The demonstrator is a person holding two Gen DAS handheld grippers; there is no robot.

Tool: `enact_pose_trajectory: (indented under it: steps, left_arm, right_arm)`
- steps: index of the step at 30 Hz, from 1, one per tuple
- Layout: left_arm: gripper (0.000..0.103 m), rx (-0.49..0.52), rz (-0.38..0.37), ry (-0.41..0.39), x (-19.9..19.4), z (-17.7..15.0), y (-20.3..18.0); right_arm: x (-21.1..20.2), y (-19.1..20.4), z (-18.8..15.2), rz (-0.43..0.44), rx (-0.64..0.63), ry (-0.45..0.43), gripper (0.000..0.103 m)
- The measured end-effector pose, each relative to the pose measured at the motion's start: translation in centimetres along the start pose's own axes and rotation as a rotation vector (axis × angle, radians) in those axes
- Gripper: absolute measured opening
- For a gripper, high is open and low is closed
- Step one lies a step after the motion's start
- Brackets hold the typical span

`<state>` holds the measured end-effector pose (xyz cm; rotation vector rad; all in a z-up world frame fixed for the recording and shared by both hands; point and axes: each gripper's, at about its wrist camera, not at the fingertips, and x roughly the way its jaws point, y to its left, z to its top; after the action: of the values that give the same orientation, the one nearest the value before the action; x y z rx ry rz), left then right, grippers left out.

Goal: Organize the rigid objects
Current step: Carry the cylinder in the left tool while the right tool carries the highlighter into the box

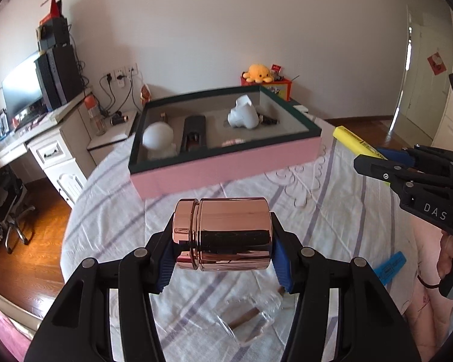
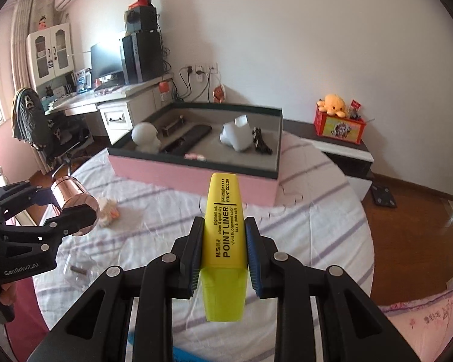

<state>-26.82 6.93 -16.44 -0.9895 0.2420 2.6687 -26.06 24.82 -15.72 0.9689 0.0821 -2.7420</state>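
1. Left gripper (image 1: 223, 256): clamped on one copper cylinder (image 1: 226, 232), held sideways above the bedsheet (image 1: 332, 211).
2. Right gripper (image 2: 225, 253): clamped on one yellow highlighter (image 2: 223, 232), raised over the sheet.
3. On the sheet: one blue highlighter (image 1: 389, 267), one clear wrapper (image 1: 250, 319).
4. Beyond: one pink box (image 1: 226, 169) holding two white figures (image 1: 158, 137), one black remote (image 1: 193, 129).

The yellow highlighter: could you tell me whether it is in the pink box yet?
Out. The yellow highlighter is clamped in the right gripper, held above the bed short of the pink box.
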Motion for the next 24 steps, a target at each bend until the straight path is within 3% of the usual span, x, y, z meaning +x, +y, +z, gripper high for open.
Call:
enact_pose_trajectory:
  steps: [12,24]
  left_arm:
    - [0.055,0.054,0.021,-0.113,1.2,8.7,0.9]
    - [0.055,0.116,0.007,-0.040,10.2,13.8,-0.5]
  right_arm:
    - [4.2,-0.8,6.3,0.034,-0.044,-0.022,0.027]
    - [11.3,-3.4,8.8,0.032,-0.050,0.040,0.027]
